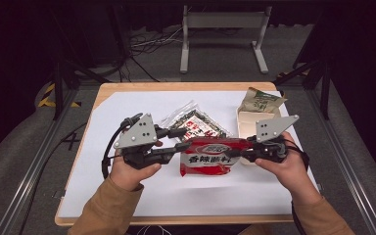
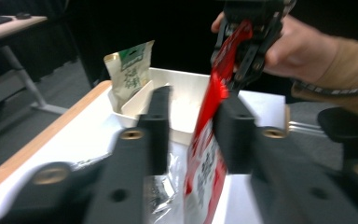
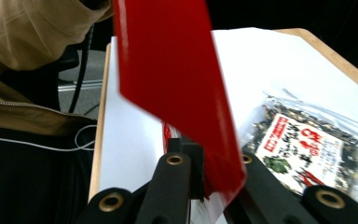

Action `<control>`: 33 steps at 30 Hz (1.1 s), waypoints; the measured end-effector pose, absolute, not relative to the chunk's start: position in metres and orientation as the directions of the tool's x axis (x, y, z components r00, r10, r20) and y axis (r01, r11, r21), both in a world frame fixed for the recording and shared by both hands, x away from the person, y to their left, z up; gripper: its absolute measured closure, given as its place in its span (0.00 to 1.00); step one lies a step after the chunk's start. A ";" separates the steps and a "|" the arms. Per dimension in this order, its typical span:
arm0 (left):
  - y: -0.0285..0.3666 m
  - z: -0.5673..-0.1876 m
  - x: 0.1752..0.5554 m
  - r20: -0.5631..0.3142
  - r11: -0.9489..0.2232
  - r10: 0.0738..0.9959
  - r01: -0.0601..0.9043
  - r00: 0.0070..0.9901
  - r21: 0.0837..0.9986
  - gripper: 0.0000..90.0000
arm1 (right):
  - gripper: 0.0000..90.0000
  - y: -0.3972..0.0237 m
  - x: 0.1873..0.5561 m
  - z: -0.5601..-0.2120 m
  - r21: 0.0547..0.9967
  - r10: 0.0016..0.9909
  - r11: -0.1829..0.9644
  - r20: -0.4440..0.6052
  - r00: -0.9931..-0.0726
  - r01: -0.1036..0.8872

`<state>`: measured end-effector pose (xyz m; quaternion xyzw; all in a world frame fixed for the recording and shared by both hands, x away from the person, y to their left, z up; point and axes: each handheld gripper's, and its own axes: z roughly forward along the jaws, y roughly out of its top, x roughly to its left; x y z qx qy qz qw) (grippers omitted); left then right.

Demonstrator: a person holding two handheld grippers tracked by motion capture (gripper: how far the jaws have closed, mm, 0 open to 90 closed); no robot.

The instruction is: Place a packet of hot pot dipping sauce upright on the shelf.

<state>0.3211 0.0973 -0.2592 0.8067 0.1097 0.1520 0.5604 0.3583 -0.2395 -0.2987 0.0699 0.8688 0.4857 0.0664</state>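
Note:
A red packet with white lettering (image 1: 208, 159) hangs level above the white sheet, between my two grippers. My right gripper (image 1: 235, 154) is shut on its right edge; in the right gripper view the jaws (image 3: 209, 163) pinch the glossy red film (image 3: 177, 70). My left gripper (image 1: 185, 139) stands at the packet's left end, open. In the left gripper view the packet (image 2: 205, 154) runs between the two jaws (image 2: 196, 100), lying against the right one with a gap to the left one. Farther off there, the right gripper (image 2: 242, 46) clamps the packet's far end.
A clear bag of dark snack with a red-and-white label (image 1: 196, 125) (image 3: 303, 144) lies behind the packet. A green-and-beige pouch (image 1: 259, 100) (image 2: 130, 70) stands in a white tray (image 1: 248, 125) (image 2: 186, 88) at the right. The wooden table edge (image 1: 176, 219) runs in front.

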 end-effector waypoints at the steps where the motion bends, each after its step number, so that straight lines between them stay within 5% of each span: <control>1: 0.097 -0.259 0.321 0.122 -0.348 0.347 0.007 0.930 0.938 0.62 | 0.99 -0.240 0.358 -0.299 0.853 0.186 0.518 -0.047 -0.981 0.057; 6: 0.100 -0.259 0.323 0.112 -0.341 0.372 0.023 0.921 0.940 0.50 | 0.99 -0.248 0.360 -0.282 0.833 0.210 0.552 -0.081 -0.974 0.050; 33: 0.120 -0.264 0.337 0.075 -0.311 0.481 0.090 0.874 0.946 0.34 | 0.99 -0.282 0.385 -0.227 0.836 0.342 0.545 -0.159 -0.926 0.058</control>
